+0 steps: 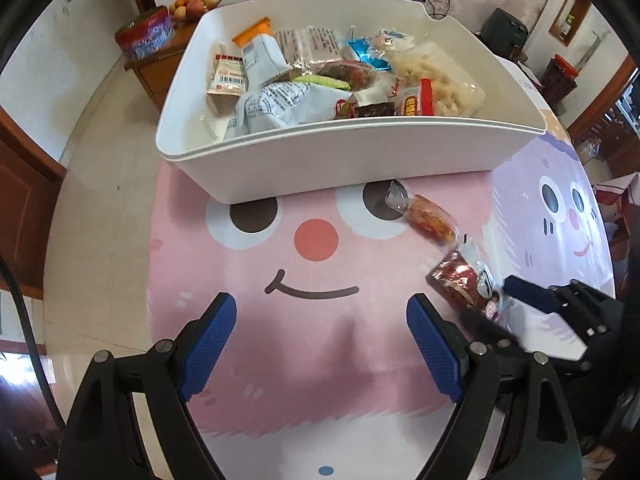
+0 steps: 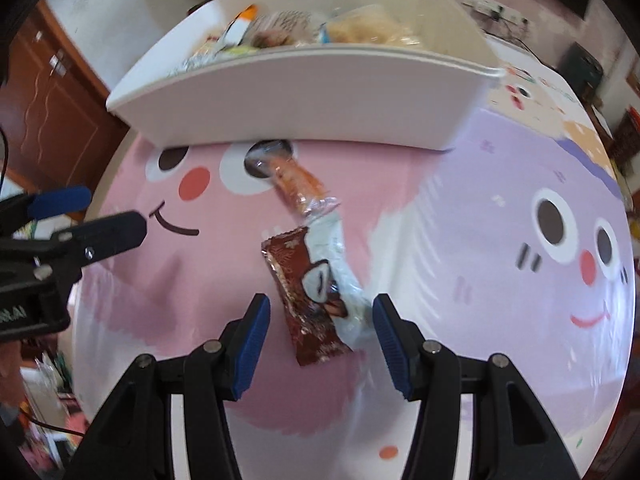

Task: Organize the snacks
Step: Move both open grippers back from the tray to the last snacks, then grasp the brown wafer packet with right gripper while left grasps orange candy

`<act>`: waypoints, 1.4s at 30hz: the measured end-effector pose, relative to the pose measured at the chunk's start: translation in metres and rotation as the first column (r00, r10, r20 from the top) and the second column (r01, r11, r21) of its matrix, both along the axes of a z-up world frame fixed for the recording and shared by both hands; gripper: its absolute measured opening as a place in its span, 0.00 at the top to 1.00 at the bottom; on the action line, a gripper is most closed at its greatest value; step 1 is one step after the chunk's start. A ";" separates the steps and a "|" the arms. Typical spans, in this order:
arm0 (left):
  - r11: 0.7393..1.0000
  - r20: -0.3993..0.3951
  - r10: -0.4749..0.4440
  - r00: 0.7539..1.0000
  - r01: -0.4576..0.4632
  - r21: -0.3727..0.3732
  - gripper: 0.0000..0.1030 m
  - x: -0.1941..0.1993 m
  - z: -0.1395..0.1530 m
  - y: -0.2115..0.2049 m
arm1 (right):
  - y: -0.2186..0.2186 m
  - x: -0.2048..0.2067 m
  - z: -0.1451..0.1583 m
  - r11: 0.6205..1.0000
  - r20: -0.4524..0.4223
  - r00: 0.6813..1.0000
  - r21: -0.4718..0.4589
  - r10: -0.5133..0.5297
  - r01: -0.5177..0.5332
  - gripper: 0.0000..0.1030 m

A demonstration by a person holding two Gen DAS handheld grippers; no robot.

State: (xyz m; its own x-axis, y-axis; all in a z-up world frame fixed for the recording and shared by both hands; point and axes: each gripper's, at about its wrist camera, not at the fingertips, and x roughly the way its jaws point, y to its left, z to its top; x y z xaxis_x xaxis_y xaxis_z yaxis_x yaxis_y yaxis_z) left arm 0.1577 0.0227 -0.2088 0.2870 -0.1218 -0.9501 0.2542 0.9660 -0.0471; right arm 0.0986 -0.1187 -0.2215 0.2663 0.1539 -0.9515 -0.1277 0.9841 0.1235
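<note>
Right wrist view: right hand-held gripper part-open astride brown snack packet, pads clear.

my left gripper: black frame, silver screws | right gripper: same | pads: ribbed blue

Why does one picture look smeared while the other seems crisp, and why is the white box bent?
Right wrist view: motion smear softens the white bin and the brown snack packet. Left wrist view: the bin and its snacks are sharp; only the right gripper at the edge blurs. Both views: the fisheye lens curves straight edges.
</note>
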 end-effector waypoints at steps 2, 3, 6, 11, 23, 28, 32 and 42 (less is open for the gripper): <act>1.000 -0.004 0.000 1.000 0.000 -0.005 0.16 0.003 -0.003 -0.003 | 0.006 0.002 -0.006 0.999 0.008 1.000 -0.024 0.026 -0.026 0.48; 1.000 -0.006 -0.002 1.000 0.002 -0.010 0.16 0.004 -0.004 -0.006 | 0.009 0.003 -0.009 0.999 0.006 0.999 -0.035 0.036 -0.036 0.47; 1.000 -0.018 -0.009 1.000 0.008 -0.030 0.16 0.009 -0.008 -0.015 | 0.013 0.003 -0.009 0.997 0.032 0.997 -0.044 0.071 -0.069 0.53; 0.998 -0.059 -0.004 0.998 0.000 -0.070 0.16 0.018 -0.015 -0.035 | 0.005 0.000 -0.008 0.996 0.029 0.996 -0.028 0.084 -0.083 0.62; 0.976 -0.101 0.168 0.981 -0.179 -0.122 0.16 0.041 -0.037 -0.073 | -0.054 -0.003 -0.007 0.997 0.000 0.997 0.027 -0.071 0.071 0.65; 0.963 -0.131 0.234 0.963 -0.248 -0.106 0.30 0.051 -0.053 -0.086 | -0.079 0.004 -0.007 0.991 -0.008 0.991 0.038 -0.132 0.132 0.65; 0.957 -0.125 0.254 0.959 -0.268 -0.110 0.52 0.054 -0.055 -0.095 | -0.089 0.007 -0.007 0.986 -0.014 0.988 0.046 -0.157 0.157 0.65; 0.963 -0.158 0.183 0.970 -0.209 -0.169 0.81 0.039 -0.057 -0.090 | -0.084 0.012 -0.008 0.987 -0.021 0.989 0.062 -0.144 0.145 0.65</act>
